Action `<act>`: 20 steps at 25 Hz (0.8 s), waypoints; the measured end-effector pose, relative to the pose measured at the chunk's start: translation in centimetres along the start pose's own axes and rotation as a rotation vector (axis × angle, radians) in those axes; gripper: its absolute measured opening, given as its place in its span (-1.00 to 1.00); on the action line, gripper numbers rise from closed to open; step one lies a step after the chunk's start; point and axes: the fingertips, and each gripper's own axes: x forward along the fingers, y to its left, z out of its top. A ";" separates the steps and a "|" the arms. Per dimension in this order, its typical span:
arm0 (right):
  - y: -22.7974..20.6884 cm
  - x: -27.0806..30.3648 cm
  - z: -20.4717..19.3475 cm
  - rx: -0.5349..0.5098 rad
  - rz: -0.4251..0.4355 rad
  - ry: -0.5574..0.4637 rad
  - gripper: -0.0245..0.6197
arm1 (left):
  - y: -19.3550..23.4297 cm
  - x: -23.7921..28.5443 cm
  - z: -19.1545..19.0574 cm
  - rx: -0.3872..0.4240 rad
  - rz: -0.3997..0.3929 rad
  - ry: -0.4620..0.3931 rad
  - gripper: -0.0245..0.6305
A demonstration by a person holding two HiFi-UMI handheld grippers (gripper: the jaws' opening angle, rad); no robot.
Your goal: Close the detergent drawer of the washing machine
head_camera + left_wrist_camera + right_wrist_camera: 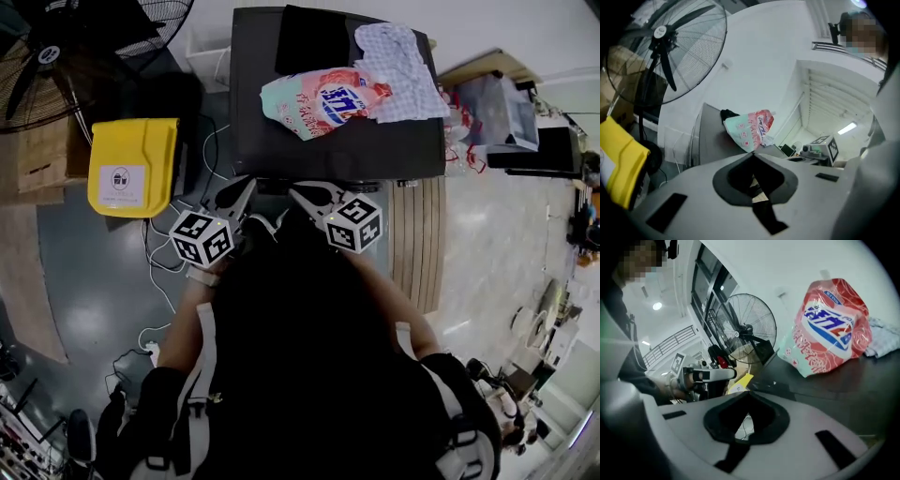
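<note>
Your head view looks steeply down from above onto the top of the washing machine (281,141), and your own body fills its lower half. Your left gripper view sits low by the machine's front and tilts upward across its top, while your right gripper view sits close at the top's edge and faces along it. All three views share the detergent pouch (323,101) and the fan (49,53).
</note>
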 end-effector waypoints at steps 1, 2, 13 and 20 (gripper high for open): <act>0.3 -0.4 0.9 -0.007 0.005 -0.019 -0.88 | -0.3 -0.4 1.0 0.034 0.013 -0.018 -0.90; 0.7 -0.9 1.8 -0.018 0.008 -0.037 -0.88 | -0.7 -0.8 2.1 0.064 0.023 -0.038 -0.90; 4.7 -6.5 11.2 -0.249 0.043 -0.171 -0.88 | -7.4 -4.7 11.5 0.333 0.117 -0.224 -0.90; 6.8 -9.9 15.1 -0.410 0.066 -0.214 -0.88 | -11.2 -5.6 14.8 0.422 0.210 -0.292 -0.90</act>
